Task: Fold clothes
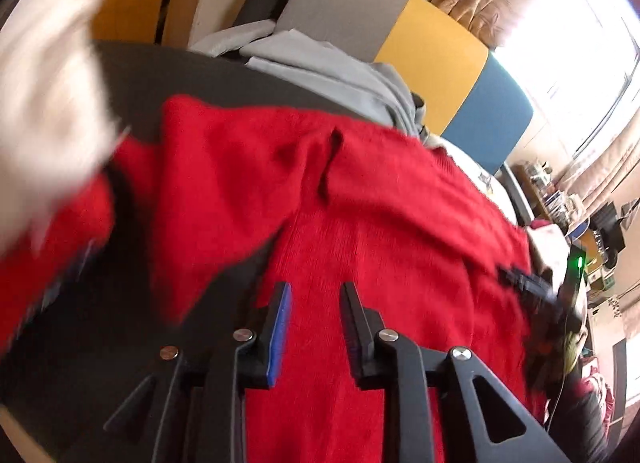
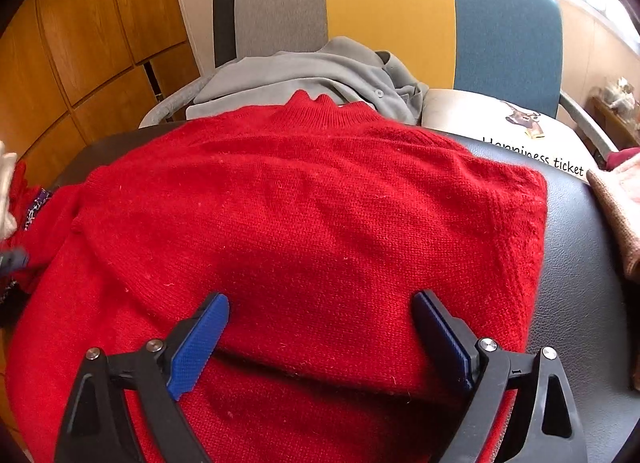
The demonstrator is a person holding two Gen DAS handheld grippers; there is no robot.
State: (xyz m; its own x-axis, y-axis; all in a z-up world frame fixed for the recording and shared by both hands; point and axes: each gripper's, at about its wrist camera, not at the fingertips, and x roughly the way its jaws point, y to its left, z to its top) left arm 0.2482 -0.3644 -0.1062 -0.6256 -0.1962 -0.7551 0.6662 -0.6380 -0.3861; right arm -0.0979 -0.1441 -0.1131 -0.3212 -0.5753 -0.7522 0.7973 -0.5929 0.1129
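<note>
A red knit sweater (image 2: 312, 203) lies spread on a black padded surface (image 2: 580, 263), its collar (image 2: 320, 103) at the far side and its right side folded in. My right gripper (image 2: 322, 299) stands wide open just above the sweater's near fold, with nothing pinched. In the left wrist view my left gripper (image 1: 314, 291) hangs over the sweater (image 1: 360, 223) with a narrow gap between its fingers and no cloth in it. The red sleeve (image 1: 60, 243) at the left is blurred, next to a blurred pale shape (image 1: 44, 103). The right gripper (image 1: 532, 287) shows at the right edge.
A grey garment (image 2: 320, 67) lies behind the collar on a chair with a grey, yellow and blue back (image 2: 392, 15). A white cushion with printed words (image 2: 500, 119) sits at the back right. A pink and beige cloth (image 2: 616, 203) lies at the right edge. Wooden cabinets (image 2: 80, 43) stand at the left.
</note>
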